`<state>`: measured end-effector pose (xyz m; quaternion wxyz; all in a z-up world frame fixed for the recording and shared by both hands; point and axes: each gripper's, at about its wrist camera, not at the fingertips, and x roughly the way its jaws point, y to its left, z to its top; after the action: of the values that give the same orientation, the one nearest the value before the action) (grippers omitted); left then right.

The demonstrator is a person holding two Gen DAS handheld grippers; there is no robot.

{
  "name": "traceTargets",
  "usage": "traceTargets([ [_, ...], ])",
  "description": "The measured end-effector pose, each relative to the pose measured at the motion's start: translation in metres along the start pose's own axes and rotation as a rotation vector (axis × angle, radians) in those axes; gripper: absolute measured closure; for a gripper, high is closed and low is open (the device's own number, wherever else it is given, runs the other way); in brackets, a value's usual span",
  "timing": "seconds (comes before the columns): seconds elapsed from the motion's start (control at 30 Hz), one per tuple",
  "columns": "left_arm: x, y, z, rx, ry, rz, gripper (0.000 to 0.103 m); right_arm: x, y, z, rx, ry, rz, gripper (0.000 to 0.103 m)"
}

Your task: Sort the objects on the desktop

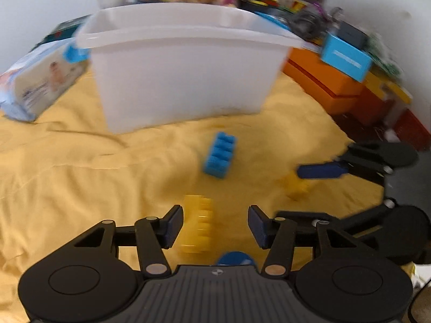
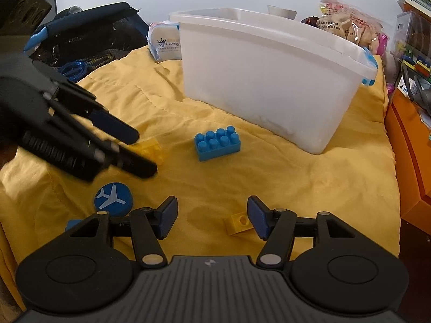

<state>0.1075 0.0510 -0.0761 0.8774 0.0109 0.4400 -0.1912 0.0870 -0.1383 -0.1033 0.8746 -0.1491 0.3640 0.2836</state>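
Note:
A white plastic bin (image 1: pixel 183 64) stands on the yellow cloth (image 1: pixel 67 177); it also shows in the right wrist view (image 2: pixel 264 80). A blue studded brick (image 1: pixel 219 154) (image 2: pixel 217 142) lies in front of it. My left gripper (image 1: pixel 215 224) is open, with a yellow brick (image 1: pixel 198 223) between its fingers, just left of centre; in the right wrist view it (image 2: pixel 144 150) hovers over that brick (image 2: pixel 152 148). My right gripper (image 2: pixel 212 215) is open and empty, a small yellow brick (image 2: pixel 237 223) by its right finger. A blue airplane disc (image 2: pixel 113 197) lies at the left.
A wipes pack (image 1: pixel 40 80) lies left of the bin. Orange boxes (image 1: pixel 328 80) and a blue box (image 1: pixel 346 56) line the right side. Snack bags (image 2: pixel 347 24) and toys sit behind the bin. A dark bag (image 2: pixel 89 35) lies at the far left of the cloth.

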Motion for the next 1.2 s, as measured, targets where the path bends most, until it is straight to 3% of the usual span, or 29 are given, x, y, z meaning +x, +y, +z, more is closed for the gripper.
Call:
traceTargets([
  [0.17, 0.008, 0.020, -0.007, -0.015, 0.010, 0.027, 0.044, 0.000, -0.001, -0.001, 0.012, -0.004, -0.002, 0.042],
  [0.27, 0.005, 0.028, -0.007, -0.059, -0.027, 0.069, 0.045, -0.001, -0.001, 0.000, 0.016, -0.005, -0.003, 0.042],
  [0.37, 0.001, 0.042, -0.006, -0.127, -0.034, 0.059, 0.046, -0.002, -0.001, 0.001, 0.019, -0.006, -0.003, 0.042],
  [0.67, 0.001, 0.061, 0.000, -0.130, -0.044, 0.145, 0.046, -0.001, 0.001, 0.002, 0.022, -0.004, -0.010, 0.041],
  [0.73, -0.012, 0.060, 0.000, -0.128, -0.100, 0.129, 0.046, -0.006, 0.001, 0.003, 0.024, -0.008, -0.023, 0.041],
  [0.83, -0.029, 0.047, 0.001, -0.082, -0.142, 0.042, 0.046, -0.019, -0.002, 0.003, 0.057, -0.034, -0.042, 0.037],
  [0.97, -0.018, 0.010, -0.006, 0.071, -0.082, -0.056, 0.046, -0.018, -0.009, -0.002, 0.111, 0.003, -0.063, 0.036],
  [1.07, 0.000, -0.011, -0.013, 0.185, -0.034, -0.019, 0.046, -0.015, -0.013, -0.006, 0.153, 0.023, -0.065, 0.037],
  [1.2, 0.010, -0.009, -0.009, 0.196, -0.047, 0.002, 0.052, -0.016, -0.012, -0.007, 0.153, 0.021, -0.072, 0.036],
])
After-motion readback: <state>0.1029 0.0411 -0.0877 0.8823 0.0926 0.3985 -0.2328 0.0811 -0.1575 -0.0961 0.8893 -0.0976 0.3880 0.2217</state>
